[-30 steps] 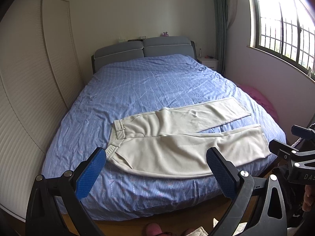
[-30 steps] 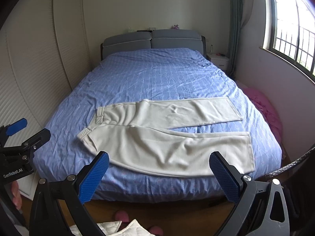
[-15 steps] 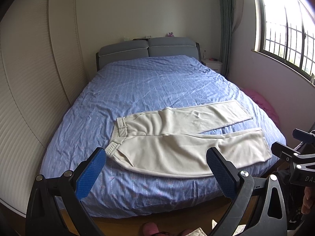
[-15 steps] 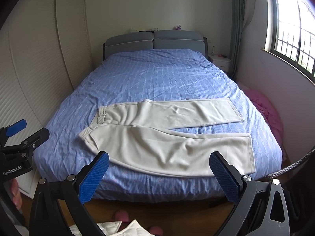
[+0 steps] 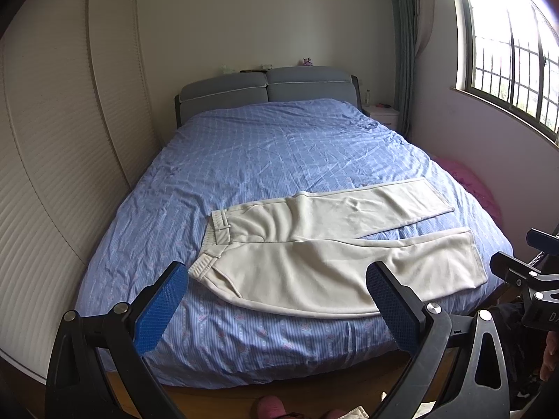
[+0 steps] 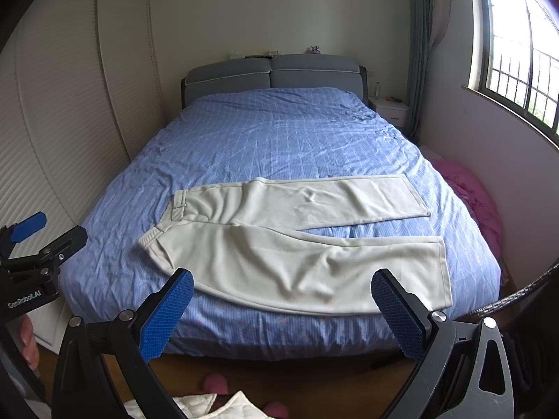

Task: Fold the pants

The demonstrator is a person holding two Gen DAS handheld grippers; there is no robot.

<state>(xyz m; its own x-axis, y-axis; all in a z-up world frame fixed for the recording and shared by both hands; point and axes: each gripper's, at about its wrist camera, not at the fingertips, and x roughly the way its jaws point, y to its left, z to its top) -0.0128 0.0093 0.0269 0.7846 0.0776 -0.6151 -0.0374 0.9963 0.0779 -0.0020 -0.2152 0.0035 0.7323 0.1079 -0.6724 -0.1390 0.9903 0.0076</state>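
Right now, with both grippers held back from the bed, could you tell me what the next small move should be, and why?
Probably bring the left gripper forward and down to the waistband. The cream pants lie flat and unfolded on the blue bedspread, legs spread in a V toward the window side. Both the left and the right gripper are open, empty and short of the cloth, so nothing can be folded until an edge is gripped.

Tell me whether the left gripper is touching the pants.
Apart. In the left wrist view the left gripper hangs open short of the bed, above the floor, while the pants lie flat on the blue bedspread.
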